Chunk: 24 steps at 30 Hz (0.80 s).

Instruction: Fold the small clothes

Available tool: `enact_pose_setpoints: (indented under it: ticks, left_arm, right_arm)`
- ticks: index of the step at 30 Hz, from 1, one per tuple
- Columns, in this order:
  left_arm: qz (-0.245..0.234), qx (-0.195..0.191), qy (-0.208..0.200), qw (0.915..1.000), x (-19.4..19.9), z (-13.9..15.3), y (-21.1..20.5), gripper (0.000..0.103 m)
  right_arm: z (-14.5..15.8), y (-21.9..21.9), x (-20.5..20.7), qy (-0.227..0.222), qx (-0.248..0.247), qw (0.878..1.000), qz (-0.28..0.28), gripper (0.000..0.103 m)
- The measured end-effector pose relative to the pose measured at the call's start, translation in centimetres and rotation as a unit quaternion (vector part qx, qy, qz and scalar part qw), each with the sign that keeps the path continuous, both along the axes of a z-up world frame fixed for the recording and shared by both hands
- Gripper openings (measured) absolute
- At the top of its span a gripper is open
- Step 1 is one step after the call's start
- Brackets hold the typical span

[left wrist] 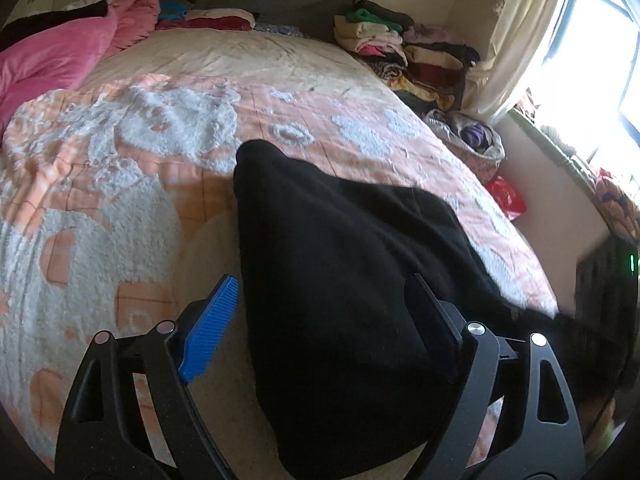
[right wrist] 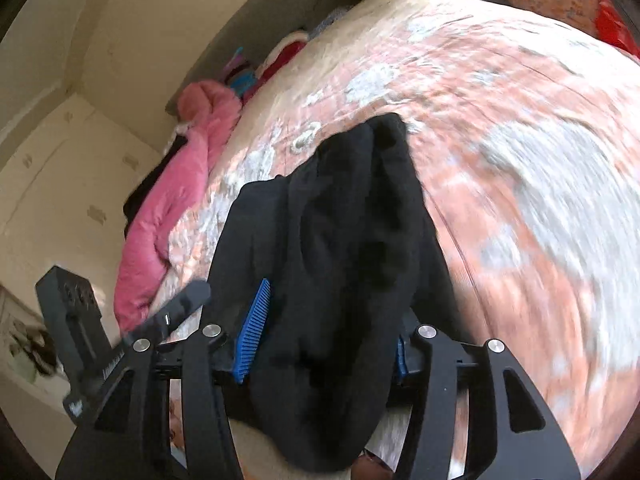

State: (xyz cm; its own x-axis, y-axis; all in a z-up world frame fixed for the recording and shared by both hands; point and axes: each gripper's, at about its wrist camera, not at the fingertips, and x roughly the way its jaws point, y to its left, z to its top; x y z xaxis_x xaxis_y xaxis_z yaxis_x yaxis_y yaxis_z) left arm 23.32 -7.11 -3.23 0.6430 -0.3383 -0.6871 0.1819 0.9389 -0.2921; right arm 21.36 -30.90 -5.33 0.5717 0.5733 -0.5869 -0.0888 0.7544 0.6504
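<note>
Black garment, soft, limp, light, lying bunched on the bedspread; left gripper and right gripper both spread wide around it, ungripped; best pinched at an edge.

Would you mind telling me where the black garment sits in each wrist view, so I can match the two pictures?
Left wrist view: the black garment fills the lower centre, reaching from between the left tongs up to mid-frame.
Right wrist view: the black garment runs from centre down between the right tongs.
Shared landmark: the pink blanket, at the left in both.
</note>
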Motion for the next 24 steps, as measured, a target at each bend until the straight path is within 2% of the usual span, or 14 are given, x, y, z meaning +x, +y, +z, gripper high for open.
enact_pose_setpoints:
  ticks: [2, 3, 4, 5, 7, 9, 11, 13, 16, 17, 20, 24]
  left_arm:
    - [-0.004, 0.002, 0.007, 1.0000, 0.0, -0.5, -0.2, 0.078]
    - [-0.005, 0.005, 0.010, 0.9999, 0.1, -0.6, -0.2, 0.078]
    - [-0.005, 0.008, 0.014, 0.9999, 0.3, -0.8, -0.2, 0.078]
    - [-0.006, 0.005, 0.016, 0.9999, 0.4, -0.8, -0.2, 0.078]
    - [-0.008, -0.006, 0.020, 0.9998, 0.4, -0.6, -0.4, 0.078]
    - [-0.013, -0.005, 0.013, 0.9998, 0.2, -0.2, -0.8, 0.078]
    - [-0.019, -0.016, 0.007, 0.9997, 0.0, 0.0, -0.9, 0.079]
    - [-0.024, -0.010, 0.011, 0.9996, -0.1, -0.1, -1.3, 0.079]
    - [-0.032, 0.017, 0.018, 0.9992, -0.2, -0.7, -2.3, 0.079]
    - [-0.033, 0.018, 0.018, 0.9991, -0.3, -0.9, -2.4, 0.079]
    - [-0.034, 0.018, 0.020, 0.9991, -0.5, -1.1, -2.4, 0.080]
    - [-0.034, 0.013, 0.022, 0.9991, -0.7, -1.1, -2.1, 0.080]
  right_arm:
    - [0.3, 0.8, 1.4, 0.006, -0.030, 0.999, 0.014, 0.047]
    - [0.4, 1.1, 2.0, 0.006, -0.043, 0.999, 0.018, 0.029]
    - [0.6, 1.7, 2.6, 0.003, -0.069, 0.997, 0.025, 0.019]
    - [0.8, 2.2, 2.7, -0.003, -0.085, 0.996, 0.036, 0.017]
    - [2.8, 3.6, 2.1, -0.049, -0.138, 0.987, 0.061, 0.016]
    - [4.8, 4.0, 1.7, -0.103, -0.166, 0.978, 0.073, 0.016]
    - [5.9, 3.8, 1.6, -0.135, -0.192, 0.969, 0.071, 0.016]
    - [4.7, 3.3, 2.7, -0.123, -0.211, 0.967, 0.069, 0.017]
    - [1.3, 2.7, 3.9, -0.078, -0.229, 0.968, 0.068, 0.017]
    - [0.4, 2.0, 3.7, -0.071, -0.218, 0.972, 0.061, 0.019]
    - [-0.1, 1.0, 3.1, -0.070, -0.192, 0.978, 0.035, 0.025]
    - [0.1, 1.7, 1.7, -0.085, -0.230, 0.969, 0.007, 0.033]
